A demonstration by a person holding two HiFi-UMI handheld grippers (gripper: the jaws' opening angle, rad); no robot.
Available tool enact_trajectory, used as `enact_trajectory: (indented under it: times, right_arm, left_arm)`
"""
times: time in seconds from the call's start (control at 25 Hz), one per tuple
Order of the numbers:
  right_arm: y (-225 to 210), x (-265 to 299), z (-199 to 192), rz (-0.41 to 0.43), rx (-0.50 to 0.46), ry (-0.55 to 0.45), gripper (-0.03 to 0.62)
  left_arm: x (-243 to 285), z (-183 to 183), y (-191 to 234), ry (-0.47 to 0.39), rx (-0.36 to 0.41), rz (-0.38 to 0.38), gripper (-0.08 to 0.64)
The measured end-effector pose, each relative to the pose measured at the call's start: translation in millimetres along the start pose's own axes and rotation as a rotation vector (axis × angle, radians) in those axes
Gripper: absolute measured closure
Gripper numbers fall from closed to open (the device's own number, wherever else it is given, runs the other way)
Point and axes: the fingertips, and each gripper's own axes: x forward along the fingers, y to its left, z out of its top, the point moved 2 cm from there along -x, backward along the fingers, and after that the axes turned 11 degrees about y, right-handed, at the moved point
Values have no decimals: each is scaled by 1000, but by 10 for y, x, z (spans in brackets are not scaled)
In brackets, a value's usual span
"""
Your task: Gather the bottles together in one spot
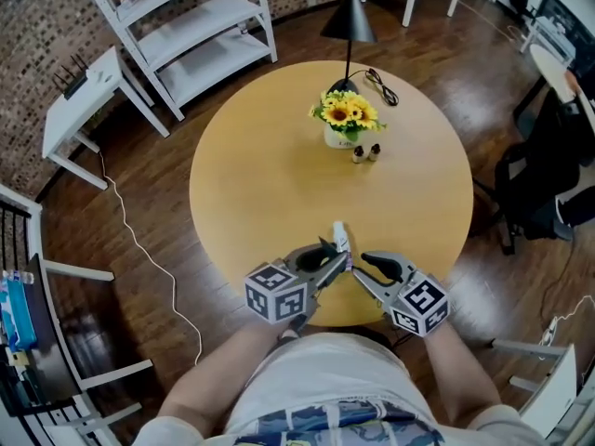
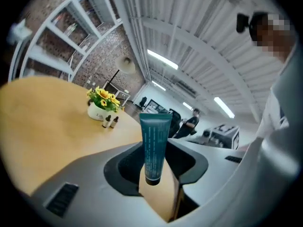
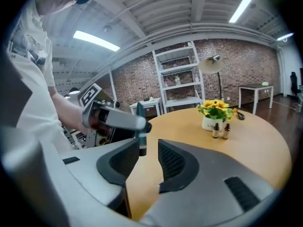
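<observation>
Two small dropper bottles (image 1: 358, 154) stood beside one sunflower pot (image 1: 340, 138); one teal tube (image 2: 155, 143) was clamped in the left gripper (image 1: 335, 259), while the right gripper (image 3: 147, 148) gaped, empty.

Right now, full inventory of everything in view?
Round table: 1, light wood, centre.
Sunflower pot: 1, yellow flowers, white pot, table's far side.
Small bottles: 2, dark, beside the pot, nearer side.
Cable: 1, black, on the table behind the pot.
Floor lamp: 1, black, behind the table.
Shelf unit: 1, white, far left.
Tube: 1, teal, upright above the near table edge.
Left gripper: 1, grey, fingers clamped on the tube.
Right gripper: 1, grey, beside it, fingers apart, empty.
</observation>
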Motion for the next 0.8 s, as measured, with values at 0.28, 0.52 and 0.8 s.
enact_trajectory:
  times: [0.28, 0.52, 0.8]
  right_arm:
    - [-10, -204, 622, 37, 29, -40, 446]
    - [82, 48, 541, 84, 20, 54, 567]
    - [138, 88, 517, 140, -15, 85, 565]
  left_arm:
    - [221, -22, -71, 183, 387, 276, 423]
    - [259, -71, -118, 215, 526, 362, 423]
    - [209, -129, -97, 228, 555, 402, 422]
